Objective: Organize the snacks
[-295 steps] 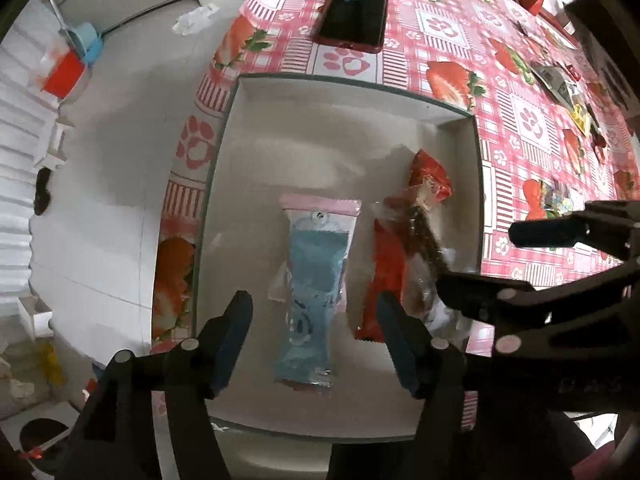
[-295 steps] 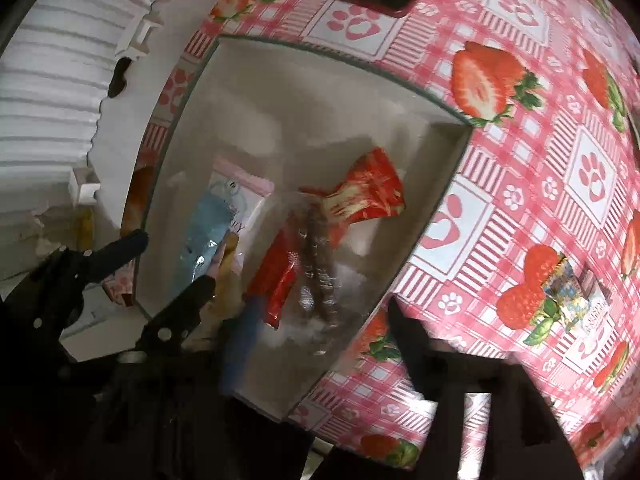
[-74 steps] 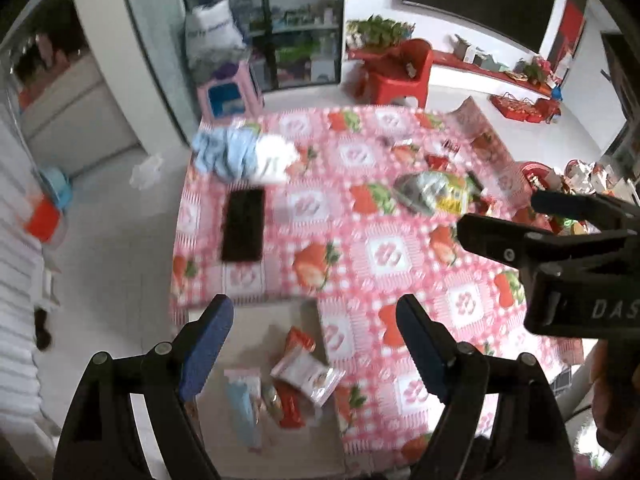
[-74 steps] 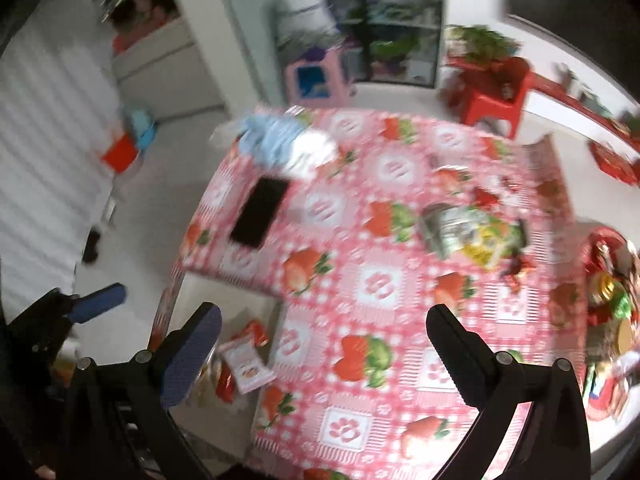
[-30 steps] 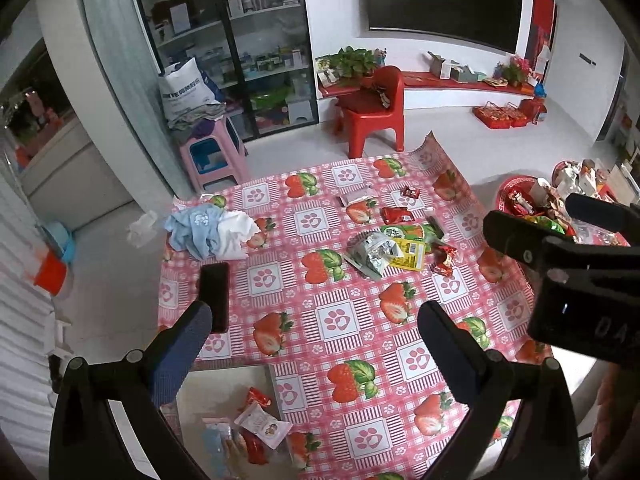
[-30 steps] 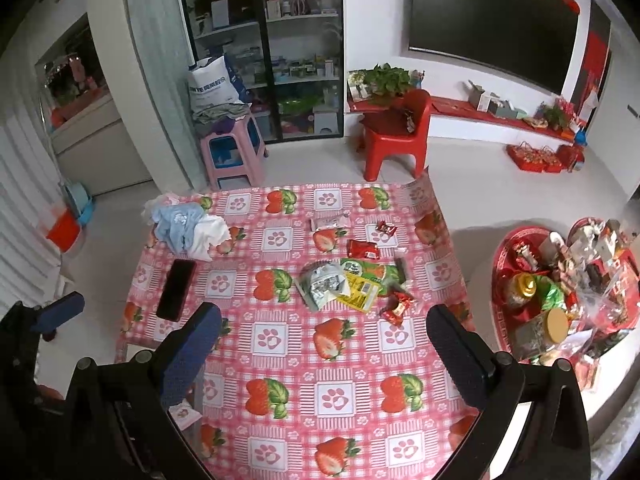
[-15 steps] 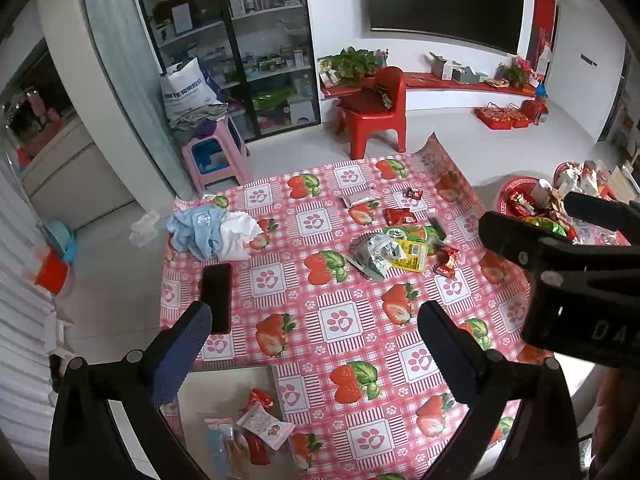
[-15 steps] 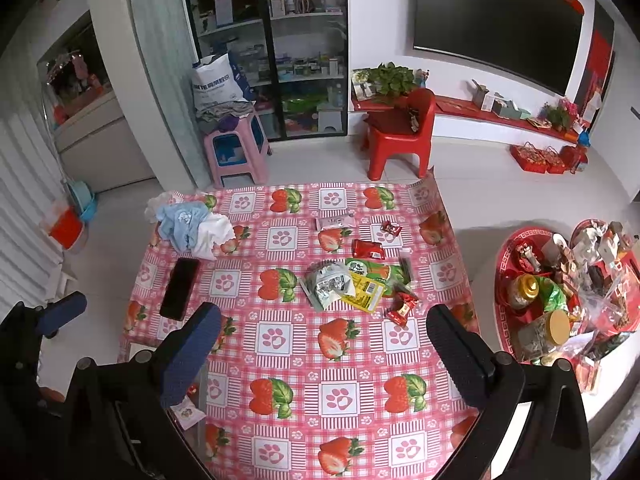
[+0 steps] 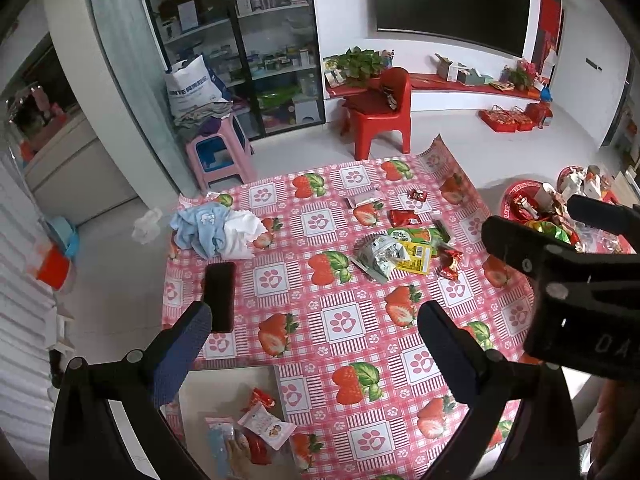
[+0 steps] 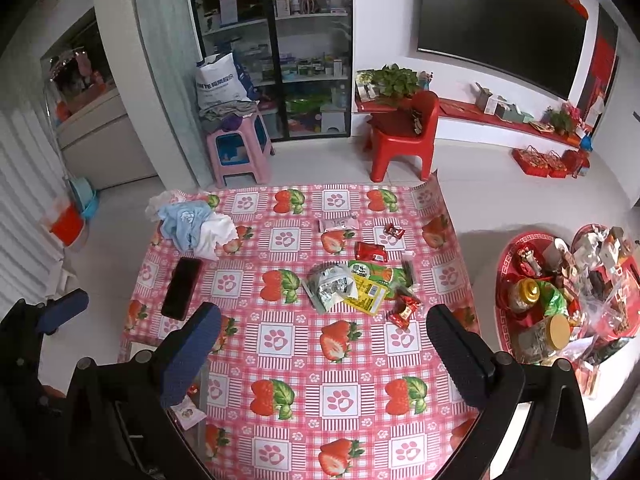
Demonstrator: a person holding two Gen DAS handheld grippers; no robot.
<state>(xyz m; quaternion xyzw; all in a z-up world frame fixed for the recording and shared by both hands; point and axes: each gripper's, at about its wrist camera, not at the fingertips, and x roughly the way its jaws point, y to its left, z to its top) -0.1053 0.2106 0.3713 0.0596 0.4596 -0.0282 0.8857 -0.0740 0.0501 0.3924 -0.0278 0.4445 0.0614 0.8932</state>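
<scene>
A pale box (image 9: 236,384) at the table's near left corner holds several snack packets: a blue one (image 9: 218,446), a white one (image 9: 266,426) and red ones (image 9: 261,398). Loose snacks (image 9: 394,252) lie in a pile on the far right of the strawberry tablecloth (image 9: 344,324); the pile also shows in the right wrist view (image 10: 352,284). My left gripper (image 9: 312,344) is open and empty, high above the table. My right gripper (image 10: 320,344) is open and empty, also high up; it shows at the right of the left wrist view (image 9: 560,264).
A black phone (image 9: 219,296) and a bundle of blue and white cloths (image 9: 216,232) lie on the table's left side. A red tray (image 10: 560,296) of jars and sweets stands right of the table. A red chair (image 10: 402,140) and pink stool (image 10: 238,148) stand beyond.
Both grippers rose from down at the box to high above the table, open and empty. In the last second the views have barely shifted.
</scene>
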